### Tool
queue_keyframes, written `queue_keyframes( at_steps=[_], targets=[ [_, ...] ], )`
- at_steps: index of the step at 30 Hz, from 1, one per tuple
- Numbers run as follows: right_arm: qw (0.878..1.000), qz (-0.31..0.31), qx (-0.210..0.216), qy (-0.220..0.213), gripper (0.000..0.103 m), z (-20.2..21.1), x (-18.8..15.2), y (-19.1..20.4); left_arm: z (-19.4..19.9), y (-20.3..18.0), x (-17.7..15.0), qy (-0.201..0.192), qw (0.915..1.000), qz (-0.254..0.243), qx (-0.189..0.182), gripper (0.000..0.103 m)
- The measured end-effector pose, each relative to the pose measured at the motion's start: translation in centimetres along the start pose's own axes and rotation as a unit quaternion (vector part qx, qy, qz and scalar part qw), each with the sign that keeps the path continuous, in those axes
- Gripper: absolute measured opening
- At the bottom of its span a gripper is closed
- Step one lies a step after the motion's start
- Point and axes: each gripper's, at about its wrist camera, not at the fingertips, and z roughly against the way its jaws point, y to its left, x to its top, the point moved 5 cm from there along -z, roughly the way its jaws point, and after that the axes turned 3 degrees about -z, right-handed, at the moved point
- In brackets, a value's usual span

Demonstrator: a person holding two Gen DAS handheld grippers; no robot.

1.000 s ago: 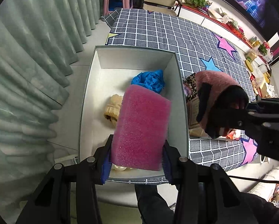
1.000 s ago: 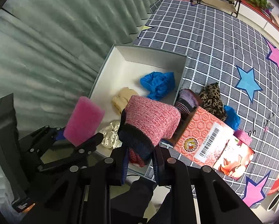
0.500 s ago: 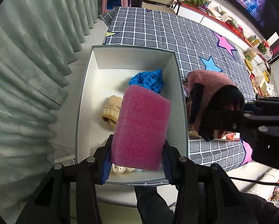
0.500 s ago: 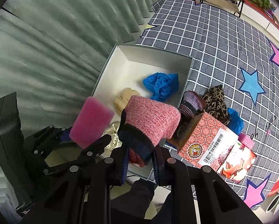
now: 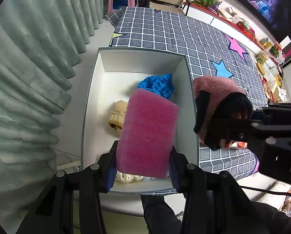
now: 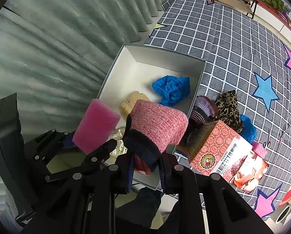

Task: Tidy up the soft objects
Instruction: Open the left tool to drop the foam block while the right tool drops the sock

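Barely anything shifts: the left gripper [image 5: 142,172] still clamps the pink sponge [image 5: 148,134] over the white box [image 5: 193,105], near its front edge; the right gripper [image 6: 145,172], drifting boxward, grips the knitted sock [image 6: 157,125]; neither dropped yet.

A coarse, porous foam texture is shown by the pink sponge [image 5: 147,134]. The pink sock [image 6: 157,124] is seen as fuzzy knit. Smooth matt card is presented by the white box [image 5: 143,62], crinkled glossy film by the blue bundle [image 6: 171,89] at its two o'clock corner.
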Motion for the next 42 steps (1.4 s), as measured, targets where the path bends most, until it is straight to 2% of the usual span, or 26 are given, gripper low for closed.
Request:
queue_keyframes(
  at_steps=[19,42],
  targets=[
    [1.0,0.008,0.007,0.027,0.023,-1.4,0.1,0.6,-0.6,1.0,-0.4,0.012,0.9998,0.012,0.004,0.049],
    [0.999,0.015,0.007,0.03,0.023,-1.8,0.4,1.0,-1.3,1.5,-0.2,0.02,0.9997,0.012,0.005,0.049]
  ],
)
